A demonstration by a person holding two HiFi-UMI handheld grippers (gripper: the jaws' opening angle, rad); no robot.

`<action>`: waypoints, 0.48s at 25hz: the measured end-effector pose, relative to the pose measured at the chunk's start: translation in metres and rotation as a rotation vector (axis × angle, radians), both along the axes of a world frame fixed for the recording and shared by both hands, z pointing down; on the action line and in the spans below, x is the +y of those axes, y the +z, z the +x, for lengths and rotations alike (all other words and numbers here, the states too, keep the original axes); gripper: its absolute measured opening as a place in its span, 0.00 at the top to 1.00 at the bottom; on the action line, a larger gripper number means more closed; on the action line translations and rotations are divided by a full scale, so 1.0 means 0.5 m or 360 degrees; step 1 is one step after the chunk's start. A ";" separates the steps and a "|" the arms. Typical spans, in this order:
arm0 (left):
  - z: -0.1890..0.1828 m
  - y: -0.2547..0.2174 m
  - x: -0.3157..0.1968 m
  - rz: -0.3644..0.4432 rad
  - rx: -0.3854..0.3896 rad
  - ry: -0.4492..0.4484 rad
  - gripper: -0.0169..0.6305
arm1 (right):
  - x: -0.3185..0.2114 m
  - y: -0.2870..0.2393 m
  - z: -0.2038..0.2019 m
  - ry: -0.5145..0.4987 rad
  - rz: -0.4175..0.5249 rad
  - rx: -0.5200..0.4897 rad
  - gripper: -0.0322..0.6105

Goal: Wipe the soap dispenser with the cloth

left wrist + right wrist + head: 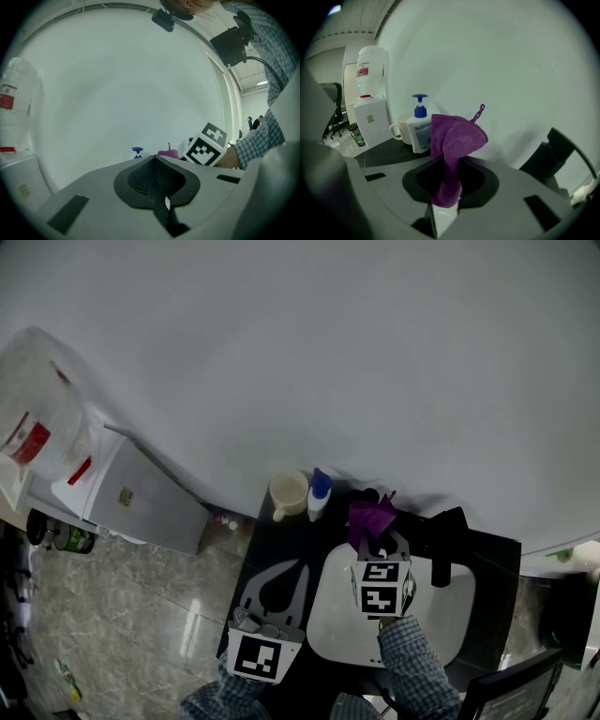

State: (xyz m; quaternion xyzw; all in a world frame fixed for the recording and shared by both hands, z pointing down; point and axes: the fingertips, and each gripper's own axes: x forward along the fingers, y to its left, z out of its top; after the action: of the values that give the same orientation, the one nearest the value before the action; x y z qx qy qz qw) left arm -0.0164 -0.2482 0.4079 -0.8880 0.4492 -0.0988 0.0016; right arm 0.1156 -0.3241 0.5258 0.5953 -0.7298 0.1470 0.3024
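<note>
The soap dispenser [320, 493] [421, 129], a white bottle with a blue pump, stands at the back of the dark table [272, 540] against the wall. My right gripper [376, 542] [447, 187] is shut on a purple cloth [370, 516] [454, 138], which sticks up just right of the bottle and a little nearer than it. My left gripper [279, 582] [157, 183] hovers lower left of the bottle, shut and holding nothing. In its view only the blue pump top [137, 151] and a bit of the cloth [168, 153] peek over the jaws.
A cream mug [289, 493] [400, 129] stands left of the bottle, touching or nearly touching it. A black object [448, 538] [565, 150] sits to the right, and a white rounded object [441, 610] lies under my right arm. A water cooler [141, 493] [370, 112] stands left of the table.
</note>
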 end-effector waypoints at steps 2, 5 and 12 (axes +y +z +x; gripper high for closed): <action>-0.001 0.002 0.001 -0.0001 -0.0003 -0.0005 0.97 | 0.013 0.035 0.005 0.0005 -0.0051 0.0016 0.82; -0.004 0.009 0.004 -0.0014 0.0004 -0.0021 0.97 | 0.031 0.072 0.007 -0.0004 -0.0105 0.0033 0.82; 0.006 0.007 0.012 -0.0007 -0.0004 0.0002 0.97 | 0.071 0.088 0.026 0.0025 -0.0197 0.0015 0.82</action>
State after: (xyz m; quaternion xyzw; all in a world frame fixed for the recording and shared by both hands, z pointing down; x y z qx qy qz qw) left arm -0.0131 -0.2420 0.4113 -0.8881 0.4485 -0.1009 0.0001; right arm 0.1285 -0.2888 0.5700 0.5818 -0.7133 0.1913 0.3409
